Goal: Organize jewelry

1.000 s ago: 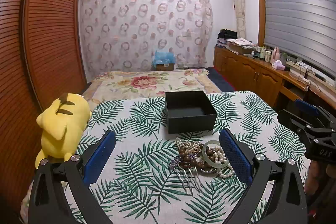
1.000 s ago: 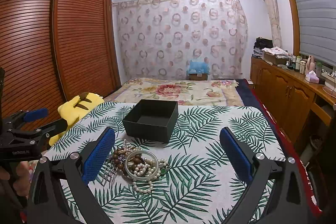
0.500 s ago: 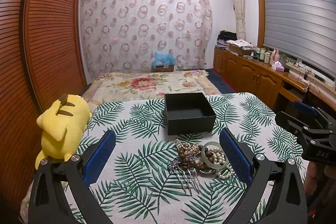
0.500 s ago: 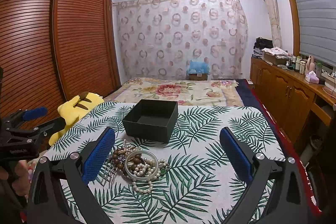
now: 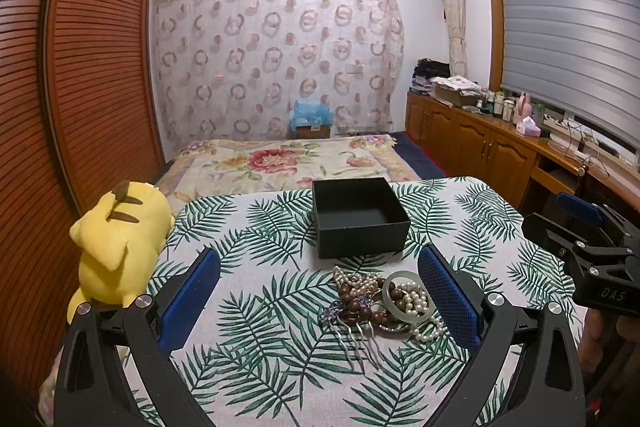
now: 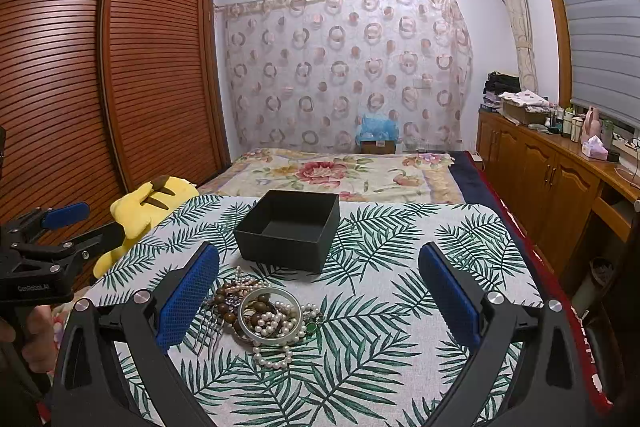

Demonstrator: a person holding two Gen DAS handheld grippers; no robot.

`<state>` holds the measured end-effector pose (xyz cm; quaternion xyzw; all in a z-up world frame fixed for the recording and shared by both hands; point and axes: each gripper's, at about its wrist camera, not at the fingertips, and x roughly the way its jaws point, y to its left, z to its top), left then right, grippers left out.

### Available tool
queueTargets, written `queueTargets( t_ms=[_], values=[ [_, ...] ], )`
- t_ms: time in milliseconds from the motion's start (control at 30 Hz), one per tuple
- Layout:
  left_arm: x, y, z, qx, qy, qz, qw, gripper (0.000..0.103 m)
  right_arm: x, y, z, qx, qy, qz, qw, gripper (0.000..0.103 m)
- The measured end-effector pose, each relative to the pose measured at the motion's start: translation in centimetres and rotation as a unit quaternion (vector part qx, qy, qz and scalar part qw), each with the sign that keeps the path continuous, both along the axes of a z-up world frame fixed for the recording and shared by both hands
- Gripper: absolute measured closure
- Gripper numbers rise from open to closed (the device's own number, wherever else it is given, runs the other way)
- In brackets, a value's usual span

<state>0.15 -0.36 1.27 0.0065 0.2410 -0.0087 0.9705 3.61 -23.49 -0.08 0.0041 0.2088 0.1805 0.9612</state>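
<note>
A pile of jewelry [image 5: 382, 301] lies on the leaf-print table: pearl strands, brown wooden beads, a pale green bangle [image 5: 406, 297] and a metal hair comb [image 5: 356, 341]. The pile also shows in the right wrist view [image 6: 266, 319]. An open, empty black box [image 5: 358, 217] stands just behind it, also in the right wrist view [image 6: 290, 229]. My left gripper [image 5: 318, 301] is open and empty, above and in front of the pile. My right gripper [image 6: 318, 301] is open and empty, the pile near its left finger.
A yellow plush toy [image 5: 120, 241] lies at the table's left edge. A bed [image 5: 280, 159] lies beyond the table. Wooden cabinets [image 5: 480, 147] run along the right wall, a slatted wardrobe [image 5: 80, 87] along the left. The leaf-print tablecloth [image 6: 420, 267] covers the table.
Both grippers have drifted slightly; the view barely shifts. Nothing was taken hold of and the jewelry and box have not moved.
</note>
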Motion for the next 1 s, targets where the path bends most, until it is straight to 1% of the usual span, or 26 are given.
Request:
queueTargets(
  t_ms=[500,533,567,633,933,967,1000],
  values=[
    [-0.1,-0.1,0.5,-0.001,-0.002,0.0,1.0,0.007,0.0,-0.1,0.1,0.001,-0.001,0.001,1.0,0.002],
    [-0.3,-0.3,0.9,-0.001,-0.002,-0.001,1.0,0.007,0.0,0.0,0.0,0.001,-0.001,0.001,1.0,0.002],
    [-1.1,-0.9,2.0,-0.001,-0.003,-0.002,1.0,0.007,0.0,0.0,0.0,0.001,-0.001,0.001,1.0,0.002],
    [-1.3,-1.3,2.7,0.0,-0.004,-0.003,1.0,0.007,0.0,0.0,0.0,0.001,-0.001,0.003,1.0,0.002],
    [-1.3,-1.1,2.2,-0.001,-0.004,-0.002,1.0,0.007,0.1,0.2,-0.1,0.001,-0.002,0.002,1.0,0.002],
    [-1.4,-1.3,2.6,-0.001,-0.003,-0.002,1.0,0.007,0.2,0.3,-0.2,0.001,-0.002,0.003,1.0,0.002],
    [-1.3,-1.1,2.2,-0.001,-0.004,-0.002,1.0,0.007,0.2,0.3,-0.2,0.0,-0.002,0.002,1.0,0.002]
  ],
)
